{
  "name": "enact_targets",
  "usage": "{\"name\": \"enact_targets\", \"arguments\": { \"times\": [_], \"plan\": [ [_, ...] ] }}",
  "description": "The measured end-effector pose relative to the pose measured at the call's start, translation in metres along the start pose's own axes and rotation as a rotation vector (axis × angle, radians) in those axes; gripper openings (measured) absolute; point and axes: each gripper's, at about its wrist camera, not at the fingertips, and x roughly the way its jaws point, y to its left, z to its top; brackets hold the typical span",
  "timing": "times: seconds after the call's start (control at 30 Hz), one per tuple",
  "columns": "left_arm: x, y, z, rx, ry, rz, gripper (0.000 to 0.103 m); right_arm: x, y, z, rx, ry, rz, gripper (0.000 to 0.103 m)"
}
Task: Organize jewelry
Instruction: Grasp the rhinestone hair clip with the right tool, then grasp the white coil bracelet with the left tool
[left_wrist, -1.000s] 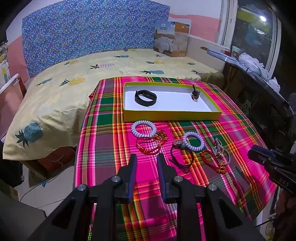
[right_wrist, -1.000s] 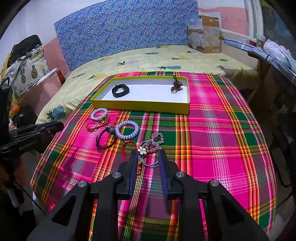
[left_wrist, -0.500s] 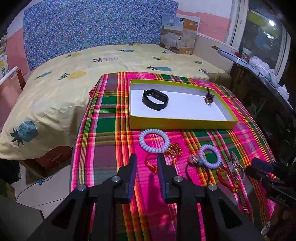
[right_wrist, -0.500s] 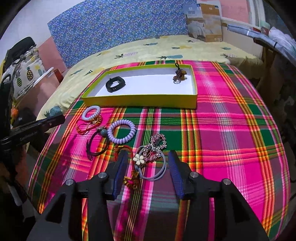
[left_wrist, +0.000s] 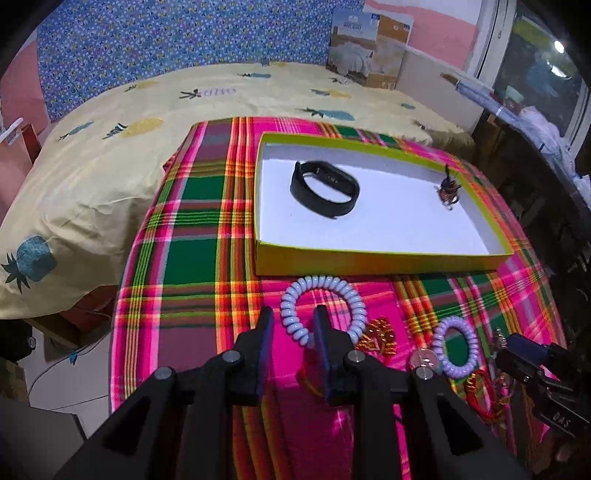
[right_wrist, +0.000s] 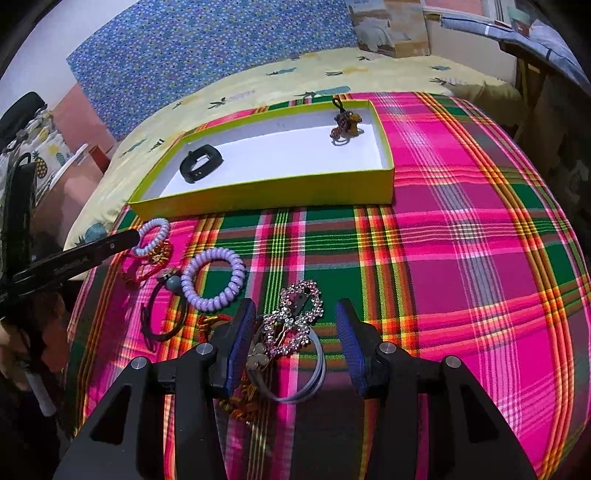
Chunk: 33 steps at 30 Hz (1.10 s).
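In the right wrist view, a rhinestone hair clip is seen at lower centre between the fingers of the right gripper, which stand wide apart and are not pressed on it; the left finger pad lies just beside the clip, the right one well clear. Under the clip a thin grey elastic loop is tangled.

In the left wrist view, the left gripper is held with its fingers apart, and the near rim of a pale blue coil bracelet is framed in the gap; contact cannot be told.

Only the left view shows a window at upper right. Only the right view shows the clip's sparkling stones clearly, and a black cord bracelet with a bead at centre left.

A shallow yellow-green cardboard box with a white floor is set on the tabletop, which is covered by a pink, green and orange plaid cloth. In it lie a smooth black wristband and a small brown beaded charm, well apart. A lilac coil bracelet lies on the cloth
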Motion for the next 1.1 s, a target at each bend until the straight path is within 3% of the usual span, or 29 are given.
{"name": "enact_targets", "arguments": {
  "times": [0.1,0.17,0.27,0.4,1.1],
  "plan": [
    [0.005,-0.004,0.0,0.018,0.008,0.018,0.023,0.002,0.003,0.001,-0.016,-0.001,-0.015,0.044],
    [0.006,-0.008,0.001,0.04,0.008,0.039,0.023,0.003,0.006,0.001,-0.033,0.003,-0.025,0.035],
    [0.008,-0.014,0.003,0.08,0.004,0.071,0.023,0.004,0.011,0.001,-0.062,0.002,-0.04,0.035],
    [0.01,-0.019,0.003,0.102,-0.005,0.087,0.011,0.004,0.013,0.002,-0.073,-0.003,-0.034,0.034],
    [-0.038,-0.014,0.011,0.071,-0.115,-0.001,0.01,-0.044,-0.009,0.024,-0.005,-0.157,0.108,0.034]
  ]
}}
